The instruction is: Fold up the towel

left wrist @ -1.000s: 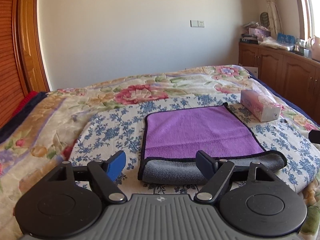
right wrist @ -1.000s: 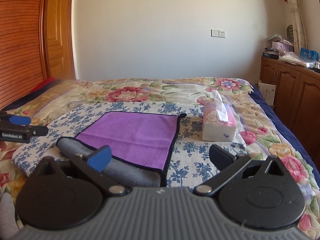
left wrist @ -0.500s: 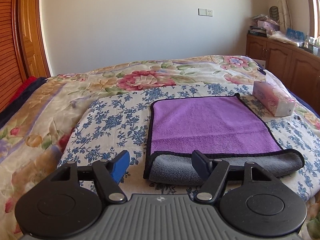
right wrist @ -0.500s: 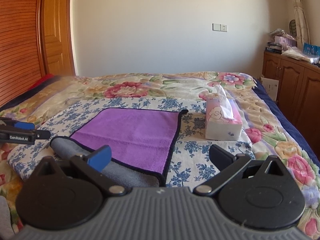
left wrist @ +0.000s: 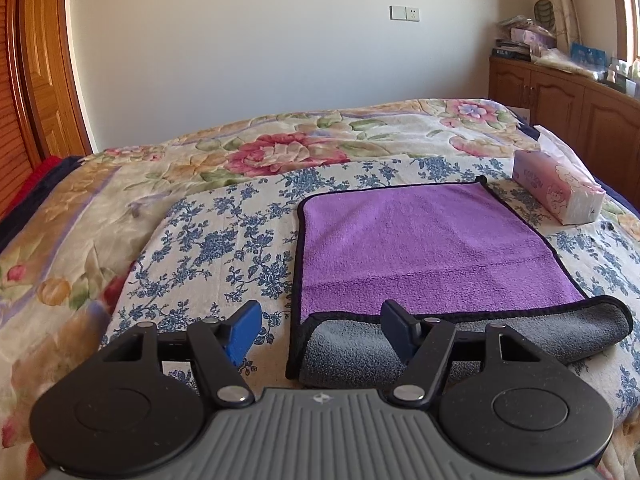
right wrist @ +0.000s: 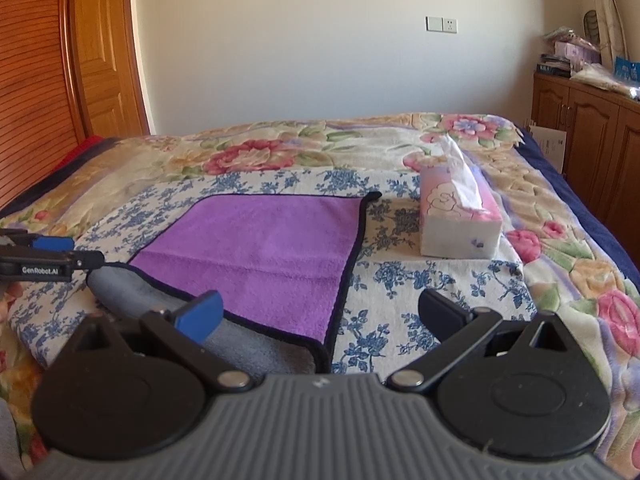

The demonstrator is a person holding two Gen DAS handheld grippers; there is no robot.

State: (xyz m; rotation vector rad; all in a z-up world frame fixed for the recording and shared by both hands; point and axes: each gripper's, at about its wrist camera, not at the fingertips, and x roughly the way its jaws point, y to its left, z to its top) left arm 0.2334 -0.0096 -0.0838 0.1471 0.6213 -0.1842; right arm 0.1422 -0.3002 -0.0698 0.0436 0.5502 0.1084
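Observation:
A purple towel (left wrist: 424, 240) with a black hem and grey underside lies flat on the bed; its near edge is rolled over, grey side up (left wrist: 472, 340). My left gripper (left wrist: 320, 328) is open and empty, just above the towel's near left corner. My right gripper (right wrist: 320, 312) is open and empty above the towel's (right wrist: 260, 248) near right corner. The left gripper's fingers (right wrist: 52, 258) show at the left edge of the right wrist view.
A pink tissue box (left wrist: 560, 188) (right wrist: 460, 216) stands on the bed right of the towel. The floral bedspread (left wrist: 224, 240) surrounds the towel. Wooden cabinets (right wrist: 592, 140) stand at the right, a wooden door (right wrist: 100, 60) at the left.
Both grippers have moved slightly closer over the towel's near edge; the left view has swung rightwards. Both stayed open. The towel has not moved.

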